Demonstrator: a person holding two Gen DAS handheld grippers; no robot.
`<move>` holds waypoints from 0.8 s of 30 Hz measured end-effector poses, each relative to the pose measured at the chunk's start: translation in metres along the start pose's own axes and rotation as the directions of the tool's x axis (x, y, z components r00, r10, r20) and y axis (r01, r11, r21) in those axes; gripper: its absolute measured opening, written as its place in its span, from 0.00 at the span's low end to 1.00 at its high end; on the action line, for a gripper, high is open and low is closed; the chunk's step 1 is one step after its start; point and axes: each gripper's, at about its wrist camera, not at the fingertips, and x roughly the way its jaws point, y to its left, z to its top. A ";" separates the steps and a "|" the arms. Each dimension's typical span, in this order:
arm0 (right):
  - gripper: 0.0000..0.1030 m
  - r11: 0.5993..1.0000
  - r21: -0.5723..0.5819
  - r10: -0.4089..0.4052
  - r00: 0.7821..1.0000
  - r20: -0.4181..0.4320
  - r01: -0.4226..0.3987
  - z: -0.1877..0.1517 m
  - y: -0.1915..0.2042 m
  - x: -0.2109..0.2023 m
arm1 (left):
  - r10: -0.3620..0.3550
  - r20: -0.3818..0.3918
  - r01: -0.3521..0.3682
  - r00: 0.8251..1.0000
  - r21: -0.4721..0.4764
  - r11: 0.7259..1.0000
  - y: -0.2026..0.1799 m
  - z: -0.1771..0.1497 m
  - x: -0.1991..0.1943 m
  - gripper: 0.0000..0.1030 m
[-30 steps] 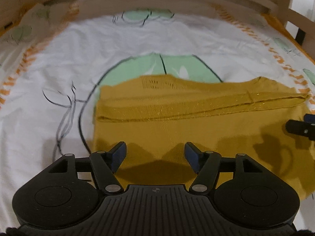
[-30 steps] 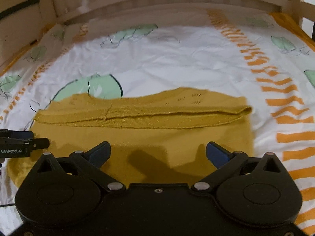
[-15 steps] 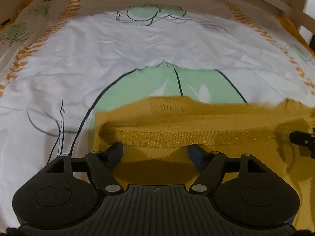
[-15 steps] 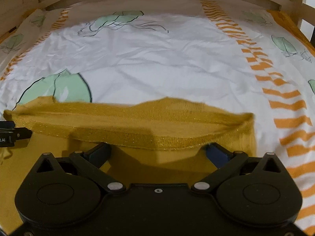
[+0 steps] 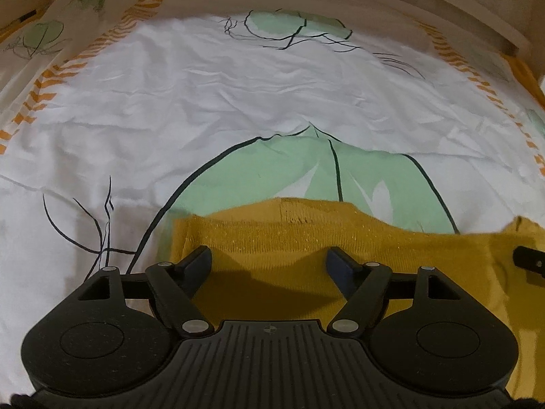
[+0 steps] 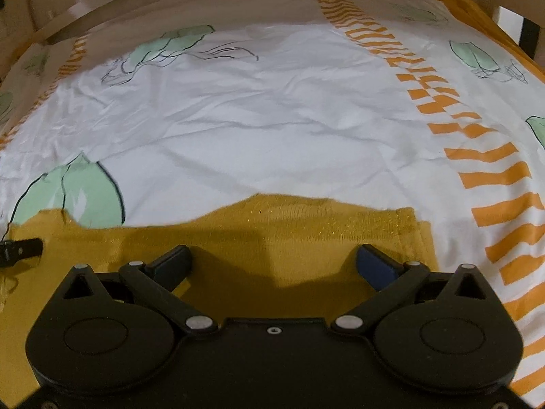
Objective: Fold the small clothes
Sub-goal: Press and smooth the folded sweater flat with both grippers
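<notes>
My grippers' bodies hide the near part of the yellow garment [image 5: 340, 248]; its 3 o'clock end runs out of my left view.

Both hand-held grippers now further fwd over mustard garment [image 5: 306, 238]; its folded band sits right at fingertips vs well ahead 1 s ago. Left hand-held gripper [image 5: 269, 260] jaws wider.

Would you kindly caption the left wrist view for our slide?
Open left gripper over a mustard knit garment on a leaf-printed sheet.
</notes>
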 end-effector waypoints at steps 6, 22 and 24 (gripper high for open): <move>1.00 1.000 0.004 0.004 1.000 0.000 -0.004 0.002 -0.002 -0.004 | 0.006 -0.005 -0.006 1.000 0.008 1.000 0.002 0.000 -0.007 0.71; 1.00 0.980 -0.197 -0.006 0.998 0.063 0.018 -0.087 -0.005 -0.087 | 0.019 -0.003 -0.018 1.000 0.132 0.991 0.009 -0.092 -0.088 0.71; 1.00 0.980 -0.200 -0.006 0.998 0.058 0.018 -0.097 -0.007 -0.095 | 0.007 -0.029 -0.004 1.000 0.117 0.993 0.011 -0.100 -0.091 0.71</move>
